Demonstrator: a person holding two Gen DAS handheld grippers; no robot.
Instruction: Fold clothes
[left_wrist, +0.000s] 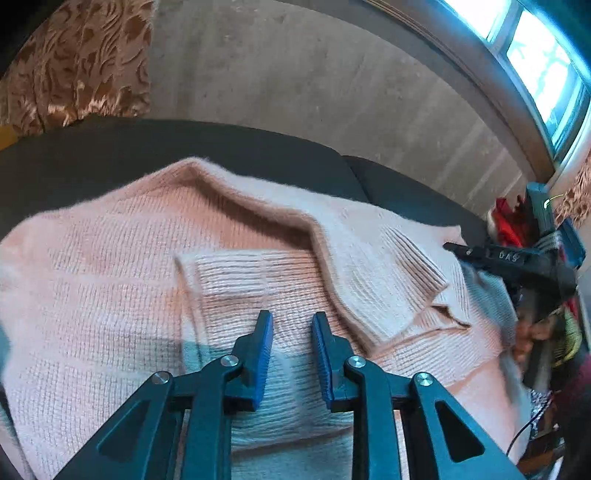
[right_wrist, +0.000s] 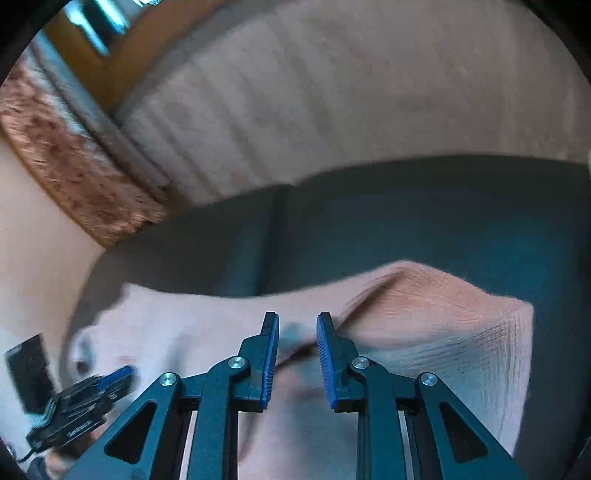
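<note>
A pale pink knitted sweater (left_wrist: 110, 266) lies spread on a dark grey couch seat (left_wrist: 110, 155). A ribbed cuff (left_wrist: 413, 273) lies folded over its middle. My left gripper (left_wrist: 291, 321) is open and empty just above the sweater's middle. The other gripper shows at the right edge of the left wrist view (left_wrist: 480, 254), by the sweater's right side. In the right wrist view my right gripper (right_wrist: 297, 325) is open and empty above the sweater (right_wrist: 424, 332), and the left gripper shows blurred at lower left (right_wrist: 107, 384).
A grey couch backrest (left_wrist: 295, 85) rises behind the seat. A brown patterned curtain (left_wrist: 74, 62) hangs at the far left and a bright window (left_wrist: 535, 62) is at top right. Red and mixed items (left_wrist: 509, 221) are heaped at the right.
</note>
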